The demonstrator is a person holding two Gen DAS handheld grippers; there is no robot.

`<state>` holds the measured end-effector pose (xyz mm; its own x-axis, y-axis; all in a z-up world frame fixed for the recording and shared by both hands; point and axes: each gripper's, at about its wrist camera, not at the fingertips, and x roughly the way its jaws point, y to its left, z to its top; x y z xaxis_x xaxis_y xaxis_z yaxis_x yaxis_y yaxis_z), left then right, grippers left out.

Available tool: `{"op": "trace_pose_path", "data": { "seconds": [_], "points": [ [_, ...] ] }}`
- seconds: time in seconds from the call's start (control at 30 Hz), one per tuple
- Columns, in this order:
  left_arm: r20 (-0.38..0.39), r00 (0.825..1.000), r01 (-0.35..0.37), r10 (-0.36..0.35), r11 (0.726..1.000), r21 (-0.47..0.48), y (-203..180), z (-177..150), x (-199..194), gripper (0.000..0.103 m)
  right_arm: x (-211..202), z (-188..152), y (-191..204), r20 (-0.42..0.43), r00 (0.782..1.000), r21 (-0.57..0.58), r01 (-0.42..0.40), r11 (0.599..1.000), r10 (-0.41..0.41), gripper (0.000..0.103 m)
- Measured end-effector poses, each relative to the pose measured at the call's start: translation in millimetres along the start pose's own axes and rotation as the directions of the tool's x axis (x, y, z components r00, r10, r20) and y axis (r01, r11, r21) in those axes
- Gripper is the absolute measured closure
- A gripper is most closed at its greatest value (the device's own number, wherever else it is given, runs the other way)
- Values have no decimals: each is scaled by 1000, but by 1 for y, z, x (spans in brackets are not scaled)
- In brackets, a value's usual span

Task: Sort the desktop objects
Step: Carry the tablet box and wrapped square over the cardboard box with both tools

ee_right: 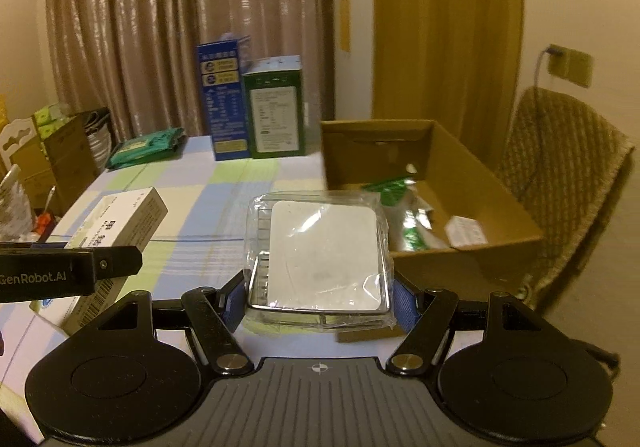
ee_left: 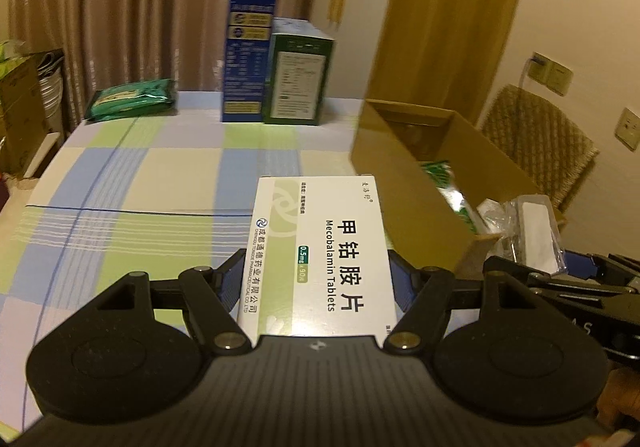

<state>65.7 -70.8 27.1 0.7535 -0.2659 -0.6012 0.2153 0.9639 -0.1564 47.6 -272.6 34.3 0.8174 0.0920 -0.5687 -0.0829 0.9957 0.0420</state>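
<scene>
My left gripper is shut on a white Mecobalamin tablet box and holds it above the checked tablecloth, just left of an open cardboard box. My right gripper is shut on a clear plastic-wrapped case with a white insert, held above the table next to the cardboard box's near left corner. The tablet box and the left gripper show at the left of the right wrist view. The wrapped case shows at the right of the left wrist view.
The cardboard box holds green packets and a white slip. A blue carton and a green carton stand at the table's far edge. A green pack lies far left. A wicker chair stands right.
</scene>
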Motion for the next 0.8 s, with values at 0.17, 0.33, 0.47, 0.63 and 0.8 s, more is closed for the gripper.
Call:
{"op": "trace_pose_path", "data": {
  "seconds": [0.17,0.33,0.47,0.63,0.8],
  "points": [
    [0,999,39,-39,999,34,-28,-1,-4,36,-19,-4,-27,-17,999,31,46,998,-46,35],
    [-5,997,74,-74,995,66,-53,-2,-7,36,-35,-7,-54,-16,996,47,94,994,-93,35],
    [-8,995,98,-98,992,81,-72,-2,-8,36,-44,-6,-73,-16,993,66,118,991,-117,35],
    [-21,992,125,-124,987,100,-94,-4,-9,36,-52,-5,-91,-14,992,81,130,988,-129,35],
    [-40,989,149,-146,981,123,-113,-8,-7,36,-55,-7,-106,-17,990,100,140,985,-139,35]
  ]
}}
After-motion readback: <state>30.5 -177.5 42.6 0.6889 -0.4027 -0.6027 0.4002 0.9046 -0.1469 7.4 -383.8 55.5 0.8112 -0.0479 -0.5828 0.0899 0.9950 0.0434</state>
